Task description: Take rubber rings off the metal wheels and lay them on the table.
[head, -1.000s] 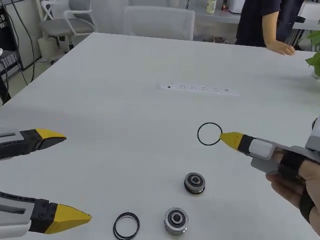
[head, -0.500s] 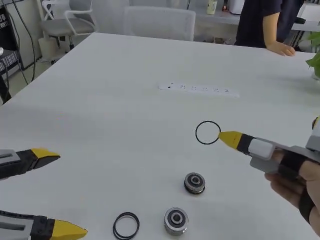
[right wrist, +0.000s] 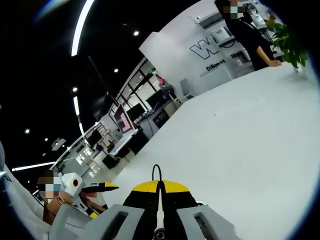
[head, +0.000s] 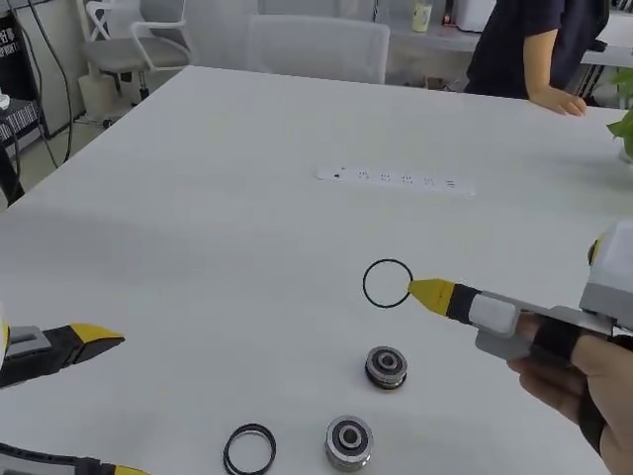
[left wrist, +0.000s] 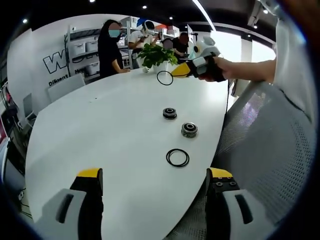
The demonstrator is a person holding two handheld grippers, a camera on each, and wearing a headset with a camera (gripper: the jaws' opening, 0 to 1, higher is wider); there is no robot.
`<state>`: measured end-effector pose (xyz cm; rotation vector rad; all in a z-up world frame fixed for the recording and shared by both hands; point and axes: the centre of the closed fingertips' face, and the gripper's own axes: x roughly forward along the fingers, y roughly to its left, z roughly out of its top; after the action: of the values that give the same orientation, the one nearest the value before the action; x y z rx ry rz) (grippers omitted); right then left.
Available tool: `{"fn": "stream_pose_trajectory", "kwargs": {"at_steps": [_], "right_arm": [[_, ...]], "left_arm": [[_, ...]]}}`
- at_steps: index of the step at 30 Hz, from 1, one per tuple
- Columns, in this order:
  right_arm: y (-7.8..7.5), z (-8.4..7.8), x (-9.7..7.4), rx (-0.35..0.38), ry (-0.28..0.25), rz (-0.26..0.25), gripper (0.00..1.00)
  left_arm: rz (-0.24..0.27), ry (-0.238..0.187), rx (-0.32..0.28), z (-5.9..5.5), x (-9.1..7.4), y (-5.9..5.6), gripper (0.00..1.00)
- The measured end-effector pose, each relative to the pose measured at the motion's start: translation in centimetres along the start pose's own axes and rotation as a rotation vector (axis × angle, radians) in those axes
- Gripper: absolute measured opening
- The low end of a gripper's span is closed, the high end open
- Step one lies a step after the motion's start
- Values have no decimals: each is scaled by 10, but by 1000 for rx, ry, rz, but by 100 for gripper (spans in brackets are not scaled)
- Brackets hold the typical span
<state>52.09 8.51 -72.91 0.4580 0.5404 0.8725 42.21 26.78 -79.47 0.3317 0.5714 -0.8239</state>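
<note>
My right gripper [head: 423, 293] is shut on the edge of a thin black rubber ring [head: 386, 284], held just above the white table [head: 198, 198]; the same ring [left wrist: 164, 77] stands upright in the left gripper view, and its edge [right wrist: 156, 173] pokes out past the closed yellow tips [right wrist: 159, 188]. Two metal wheels [head: 386, 365] [head: 348, 437] lie nearer me, below the held ring. A second black ring [head: 249, 448] lies flat to their left. My left gripper [left wrist: 155, 175] is open and empty at the table's near left, one yellow tip [head: 94, 339] showing.
A white power strip [head: 396, 179] lies across the table's middle. At the far edge stand chairs [head: 316, 45] and a person [head: 524, 45] with a hand on the table. A green plant [head: 623, 119] sits at the far right corner.
My right gripper has carried the ring a little left and toward me. The left gripper has drawn back down toward the near left edge. Wheels and the flat ring stay put.
</note>
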Motion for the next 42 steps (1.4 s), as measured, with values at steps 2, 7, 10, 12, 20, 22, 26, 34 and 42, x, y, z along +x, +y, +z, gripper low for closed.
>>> {"fn": "stream_pose_trajectory", "kwargs": {"at_steps": [2, 7, 10, 12, 20, 22, 26, 34, 42], "right_arm": [[2, -3, 2, -7, 14, 4, 0], [6, -11, 6, -23, 49, 12, 0], [9, -17, 8, -34, 69, 19, 0], [10, -21, 10, -47, 87, 20, 0], [16, -32, 14, -66, 130, 37, 0], [17, -35, 16, -70, 143, 43, 0], [20, -41, 20, -76, 167, 56, 0], [31, -57, 28, -73, 217, 91, 0], [37, -78, 35, -95, 287, 115, 0]], "left_arm": [[-3, 12, -3, -4, 1, -1, 83], [-12, 18, -14, -9, 3, -3, 84], [-15, 18, -18, -10, 4, -5, 84], [-18, 17, -21, -11, 5, -5, 84], [-33, 11, -31, -11, 6, -9, 85], [-39, 14, -30, -11, 7, -10, 85], [-51, 25, -23, -13, 9, -14, 86], [-60, 17, -27, -11, 12, -19, 87], [-64, 15, -30, -12, 12, -21, 87]]}}
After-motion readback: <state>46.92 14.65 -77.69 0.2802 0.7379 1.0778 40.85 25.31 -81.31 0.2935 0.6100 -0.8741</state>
